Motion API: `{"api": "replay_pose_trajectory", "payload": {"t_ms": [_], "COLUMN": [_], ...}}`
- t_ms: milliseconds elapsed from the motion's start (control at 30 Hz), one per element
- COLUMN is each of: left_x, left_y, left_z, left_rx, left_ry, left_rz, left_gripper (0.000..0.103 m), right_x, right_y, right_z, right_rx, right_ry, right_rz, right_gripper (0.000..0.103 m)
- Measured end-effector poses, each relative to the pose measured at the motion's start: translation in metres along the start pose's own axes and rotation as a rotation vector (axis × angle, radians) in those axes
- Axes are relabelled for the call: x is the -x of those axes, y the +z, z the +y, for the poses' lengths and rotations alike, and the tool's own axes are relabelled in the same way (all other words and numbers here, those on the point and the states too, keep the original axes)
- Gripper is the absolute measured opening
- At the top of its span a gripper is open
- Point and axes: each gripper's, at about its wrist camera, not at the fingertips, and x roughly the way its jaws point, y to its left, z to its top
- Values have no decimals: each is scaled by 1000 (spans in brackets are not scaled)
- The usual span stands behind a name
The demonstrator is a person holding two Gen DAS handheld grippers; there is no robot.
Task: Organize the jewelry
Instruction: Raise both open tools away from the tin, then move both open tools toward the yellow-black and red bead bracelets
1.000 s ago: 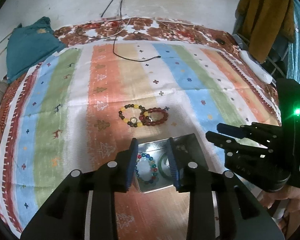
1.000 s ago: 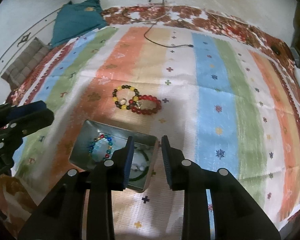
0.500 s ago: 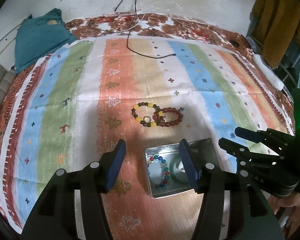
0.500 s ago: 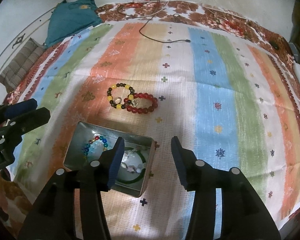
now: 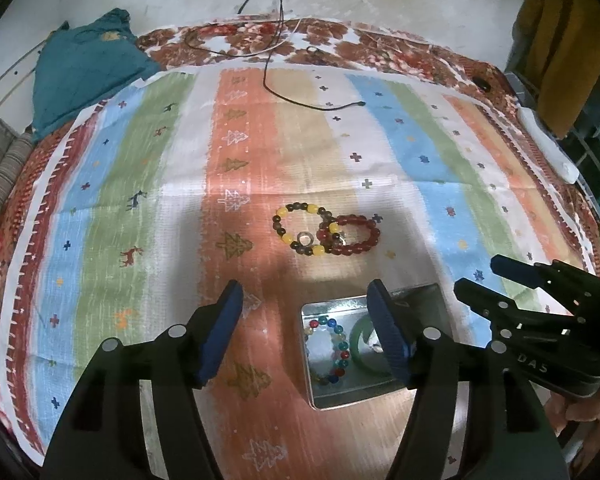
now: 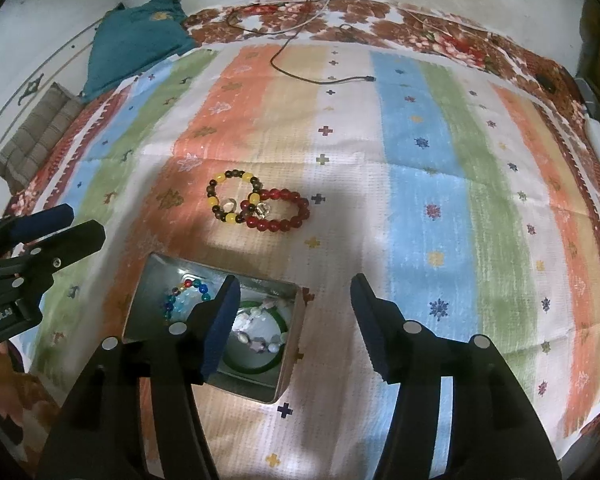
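Change: both jaw pairs are seen spread much wider than a second ago, when they were nearly closed.
Left gripper point(image 5: 304, 326): jaws wide apart, nothing gripped; hovers over the tin's near-left edge.
Right gripper point(image 6: 294, 318): jaws wide apart, nothing gripped; above the tin's right side.
Tin point(image 6: 148, 292): multicolour bracelet point(image 5: 332, 350), green bangle point(image 6: 256, 362) and pale bead bracelet inside.
Loose: yellow-brown bracelet point(image 6: 232, 196) and red bracelet point(image 6: 278, 210) overlapped on cloth beyond the tin.
Surface: striped cloth point(image 6: 420, 140); cable point(image 5: 300, 100) and teal cloth point(image 6: 136, 36) at the far end.
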Motion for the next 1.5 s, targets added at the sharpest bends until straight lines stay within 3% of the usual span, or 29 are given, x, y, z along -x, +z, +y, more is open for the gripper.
{"api": "replay_pose_trajectory", "payload": {"t_ms": [633,1500], "left_x": [-25,-76], "left_y": [19,47], "left_z": [4,21], "left_rx": [-11,0], "left_ry": [43,77], "left_rz": [34,94], "left_gripper": [69,71], "right_x": [-19,-70], "right_y": [22,48], "right_z": [-9,-15], "right_rx": [-11,-3], "right_ry": [7,0], "right_rz": [22,94], "right_gripper": [69,70]}}
